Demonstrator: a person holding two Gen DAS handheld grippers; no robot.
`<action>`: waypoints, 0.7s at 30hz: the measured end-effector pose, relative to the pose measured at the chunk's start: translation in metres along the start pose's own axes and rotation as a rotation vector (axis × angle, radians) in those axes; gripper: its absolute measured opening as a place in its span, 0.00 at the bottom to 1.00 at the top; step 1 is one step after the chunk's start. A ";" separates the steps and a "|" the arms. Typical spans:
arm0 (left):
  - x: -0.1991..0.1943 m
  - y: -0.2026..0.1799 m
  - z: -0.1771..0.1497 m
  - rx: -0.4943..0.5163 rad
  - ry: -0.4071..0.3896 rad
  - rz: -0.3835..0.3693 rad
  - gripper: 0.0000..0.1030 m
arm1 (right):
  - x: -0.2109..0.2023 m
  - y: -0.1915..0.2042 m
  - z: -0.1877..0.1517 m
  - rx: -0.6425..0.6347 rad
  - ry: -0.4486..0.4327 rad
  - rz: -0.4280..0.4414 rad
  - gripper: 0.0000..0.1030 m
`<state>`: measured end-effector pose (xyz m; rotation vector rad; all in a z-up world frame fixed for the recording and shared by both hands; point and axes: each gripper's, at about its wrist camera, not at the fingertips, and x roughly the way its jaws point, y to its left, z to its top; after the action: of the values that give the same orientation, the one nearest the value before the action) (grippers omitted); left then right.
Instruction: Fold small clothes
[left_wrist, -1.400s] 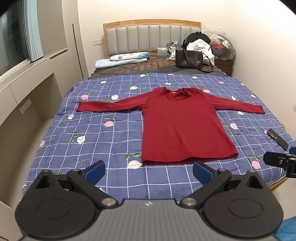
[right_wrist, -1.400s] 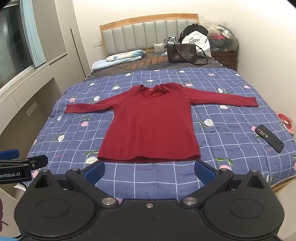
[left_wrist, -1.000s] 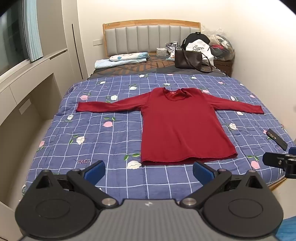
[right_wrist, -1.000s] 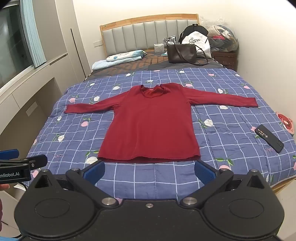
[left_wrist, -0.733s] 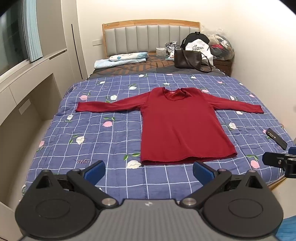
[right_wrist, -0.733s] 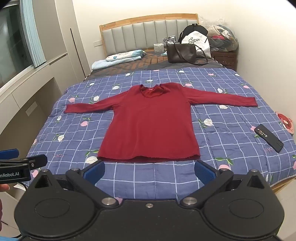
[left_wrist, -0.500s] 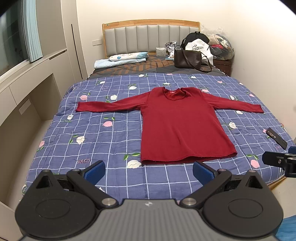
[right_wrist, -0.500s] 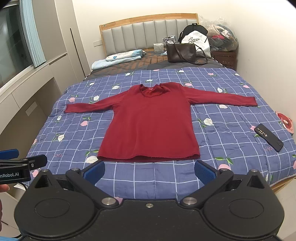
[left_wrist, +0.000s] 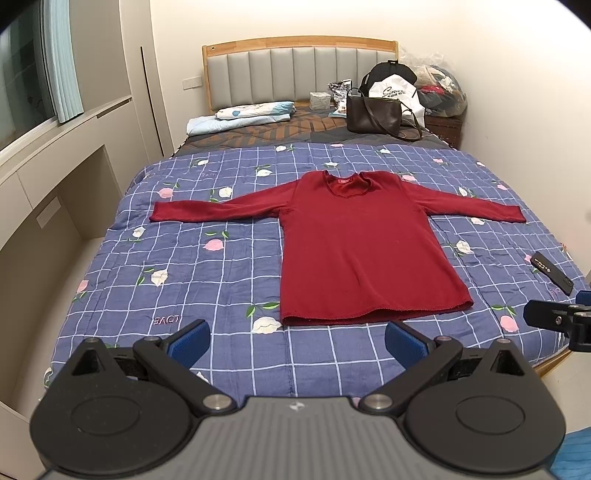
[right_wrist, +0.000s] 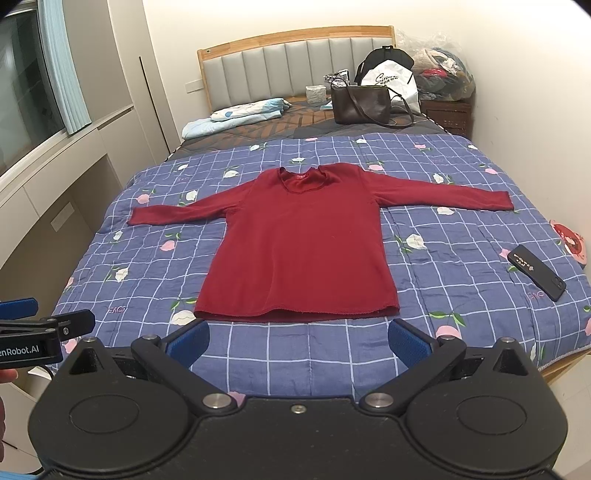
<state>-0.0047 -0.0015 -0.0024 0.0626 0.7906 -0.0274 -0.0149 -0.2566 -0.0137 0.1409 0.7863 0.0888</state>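
Note:
A dark red long-sleeved top lies flat on the blue checked quilt, both sleeves spread out sideways and the neck toward the headboard. My left gripper hangs open above the foot of the bed, just short of the hem, nothing between its blue pads. My right gripper is open too, at the same distance from the hem. Each gripper shows at the edge of the other's view.
A black phone lies on the quilt near the right edge. A brown handbag, bags, a tissue box and folded bedding sit by the headboard. Cabinets and a window ledge line the left side; a wall runs along the right.
Both views have shifted only slightly; the top sits a little higher in the left wrist view. Both grippers stay open and the top has not moved.

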 end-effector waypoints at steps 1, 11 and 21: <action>-0.001 0.000 -0.002 0.000 0.000 0.000 1.00 | 0.000 0.000 0.000 0.000 0.001 0.000 1.00; 0.000 0.000 0.000 0.000 0.001 0.001 1.00 | 0.001 0.000 0.000 0.001 0.001 0.000 1.00; 0.006 -0.001 -0.001 -0.002 0.003 0.001 1.00 | 0.001 0.000 0.001 0.001 0.002 0.000 1.00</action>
<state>-0.0007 -0.0026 -0.0075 0.0613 0.7935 -0.0260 -0.0141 -0.2564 -0.0136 0.1422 0.7880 0.0882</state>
